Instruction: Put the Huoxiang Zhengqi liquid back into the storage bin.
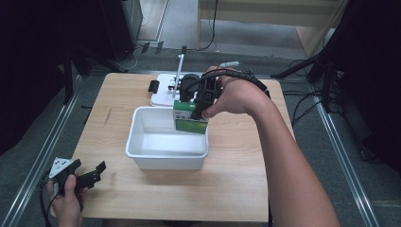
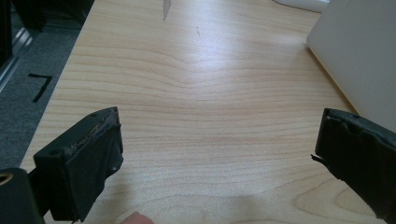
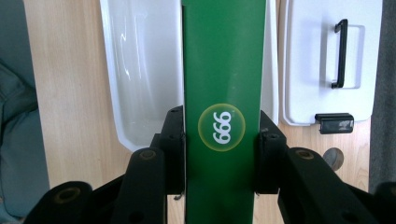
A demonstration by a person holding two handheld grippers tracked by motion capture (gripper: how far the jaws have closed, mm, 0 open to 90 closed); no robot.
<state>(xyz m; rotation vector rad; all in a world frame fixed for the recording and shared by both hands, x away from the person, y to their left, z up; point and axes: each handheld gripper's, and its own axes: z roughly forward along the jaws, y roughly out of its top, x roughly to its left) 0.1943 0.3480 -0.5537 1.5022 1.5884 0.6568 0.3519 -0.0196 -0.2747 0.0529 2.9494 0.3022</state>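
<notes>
Wooden table [image 1: 236,189]. Right gripper [image 1: 201,101] jaws clamp green box [image 3: 222,93] between them, white bin [image 1: 166,144] directly below; lower straight, release inside. Left gripper [image 1: 80,178] wide open, empty.

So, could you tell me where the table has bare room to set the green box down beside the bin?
Bare wood runs left of the white bin, from the table edge down to the open left gripper, and along the near edge. The right side is partly free under the forearm. It is crowded behind the bin, around the white lid, where the right gripper holds the green box.
</notes>
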